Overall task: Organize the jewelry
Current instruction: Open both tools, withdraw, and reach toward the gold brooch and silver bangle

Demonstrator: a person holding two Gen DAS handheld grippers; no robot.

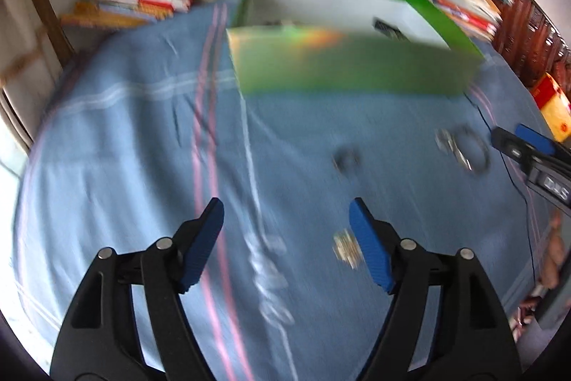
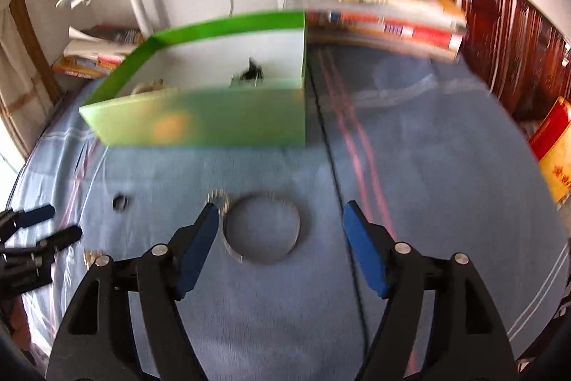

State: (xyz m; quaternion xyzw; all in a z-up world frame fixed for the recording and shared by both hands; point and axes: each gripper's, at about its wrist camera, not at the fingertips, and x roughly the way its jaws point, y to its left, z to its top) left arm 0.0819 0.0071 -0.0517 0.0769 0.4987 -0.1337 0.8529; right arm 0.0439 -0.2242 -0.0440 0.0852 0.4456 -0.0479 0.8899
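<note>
Both grippers, left (image 1: 285,231) and right (image 2: 280,231), held apart, empty; bangle (image 2: 262,229) on bed (image 2: 428,166) to be grasped next, then boxed (image 2: 200,127).

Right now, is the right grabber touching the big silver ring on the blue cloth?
Apart. In the right wrist view the right gripper stands open, holding nothing, and blue cloth shows between its blue fingers and the bangle.

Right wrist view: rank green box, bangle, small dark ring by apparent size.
1. green box, clearly largest.
2. bangle, nearer the camera, so somewhat flattered.
3. small dark ring, smallest, blurred.
</note>
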